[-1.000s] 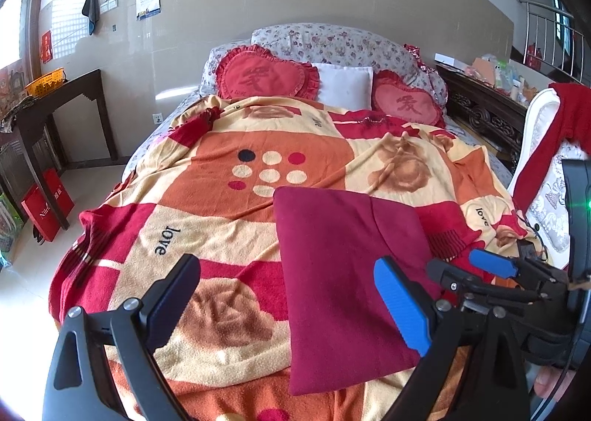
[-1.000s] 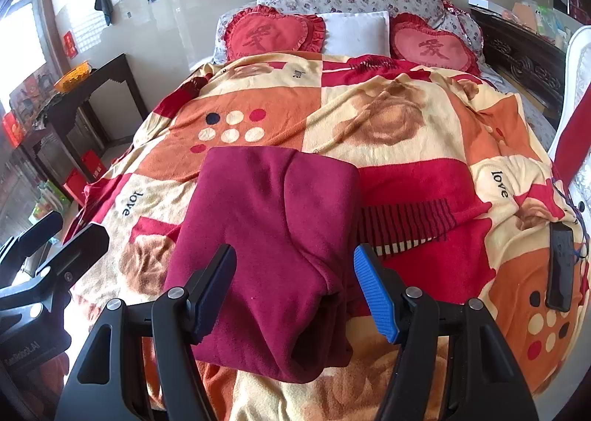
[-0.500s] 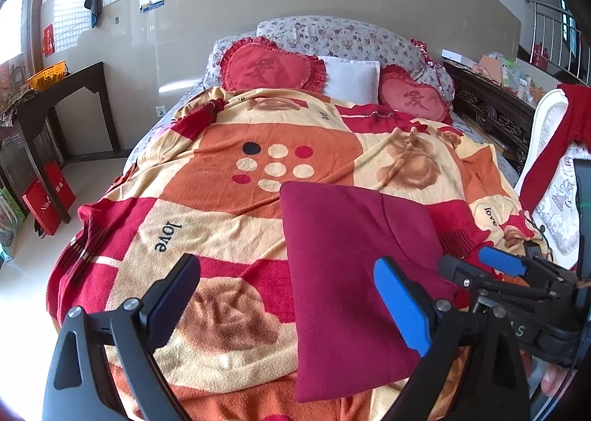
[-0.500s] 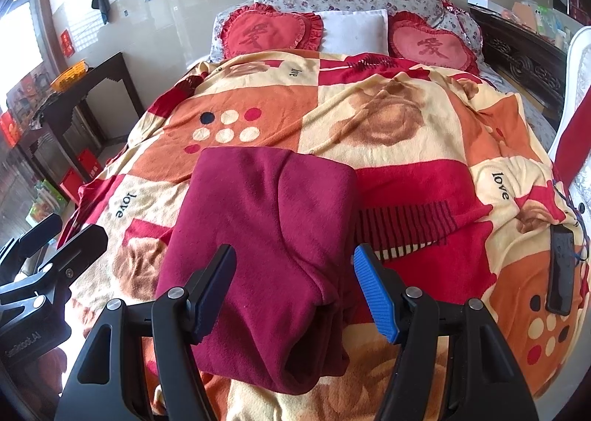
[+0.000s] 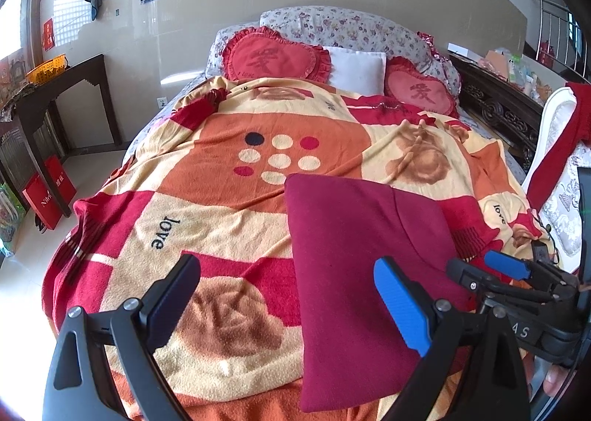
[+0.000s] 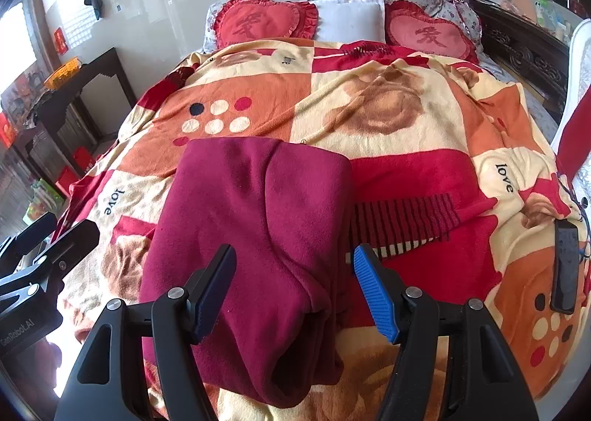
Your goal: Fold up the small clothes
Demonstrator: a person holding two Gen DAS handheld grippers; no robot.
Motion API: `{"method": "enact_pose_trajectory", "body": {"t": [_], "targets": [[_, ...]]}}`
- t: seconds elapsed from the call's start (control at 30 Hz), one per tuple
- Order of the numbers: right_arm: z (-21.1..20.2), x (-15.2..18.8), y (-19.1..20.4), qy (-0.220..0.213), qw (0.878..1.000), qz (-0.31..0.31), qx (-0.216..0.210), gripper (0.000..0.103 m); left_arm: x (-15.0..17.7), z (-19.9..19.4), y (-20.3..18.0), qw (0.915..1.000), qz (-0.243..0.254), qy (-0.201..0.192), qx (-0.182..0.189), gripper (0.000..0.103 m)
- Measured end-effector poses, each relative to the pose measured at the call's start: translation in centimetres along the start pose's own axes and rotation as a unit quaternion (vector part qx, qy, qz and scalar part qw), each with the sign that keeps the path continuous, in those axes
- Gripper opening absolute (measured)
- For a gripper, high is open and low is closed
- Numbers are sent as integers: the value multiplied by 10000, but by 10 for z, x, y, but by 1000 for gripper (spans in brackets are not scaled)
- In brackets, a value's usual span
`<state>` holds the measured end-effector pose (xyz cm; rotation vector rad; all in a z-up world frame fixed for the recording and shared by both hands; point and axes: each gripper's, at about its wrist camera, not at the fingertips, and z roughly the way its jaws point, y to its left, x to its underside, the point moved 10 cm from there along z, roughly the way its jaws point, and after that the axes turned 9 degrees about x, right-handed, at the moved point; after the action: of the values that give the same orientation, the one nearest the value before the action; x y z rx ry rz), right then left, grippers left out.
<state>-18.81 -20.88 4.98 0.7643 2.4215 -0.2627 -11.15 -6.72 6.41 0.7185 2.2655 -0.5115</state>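
Observation:
A maroon garment (image 5: 351,255) lies folded into a long rectangle on the patterned blanket (image 5: 229,199). Its folded-in sleeve (image 6: 295,236) runs down its right half, with the cuff opening near the front edge. My left gripper (image 5: 288,301) hovers open above the garment's left edge, its pads touching nothing. My right gripper (image 6: 295,288) hangs open over the sleeve and its pads stay clear of the cloth. Each gripper also shows in the other view: the right gripper (image 5: 509,269) at the garment's right side, the left gripper (image 6: 48,236) at its left.
Heart-shaped red cushions (image 5: 273,55) and a white pillow (image 5: 356,64) lie at the bed's head. A dark console table (image 5: 55,88) and a red bag (image 5: 48,199) stand left of the bed. A black remote (image 6: 565,266) lies on the blanket at right, beside a white chair (image 5: 554,118) draped in red cloth.
The left gripper has drifted slightly down and closer to the bed. The garment lies as before, the right gripper has hardly moved, and both grippers stay open.

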Motion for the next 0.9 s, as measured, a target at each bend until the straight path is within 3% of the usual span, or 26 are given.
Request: {"method": "enact_pose_trajectory", "body": {"t": [0.9], "targets": [[18,2,0,190,9998,10,-9,47,3,18,5,9999,-10,135,-34,97]]}}
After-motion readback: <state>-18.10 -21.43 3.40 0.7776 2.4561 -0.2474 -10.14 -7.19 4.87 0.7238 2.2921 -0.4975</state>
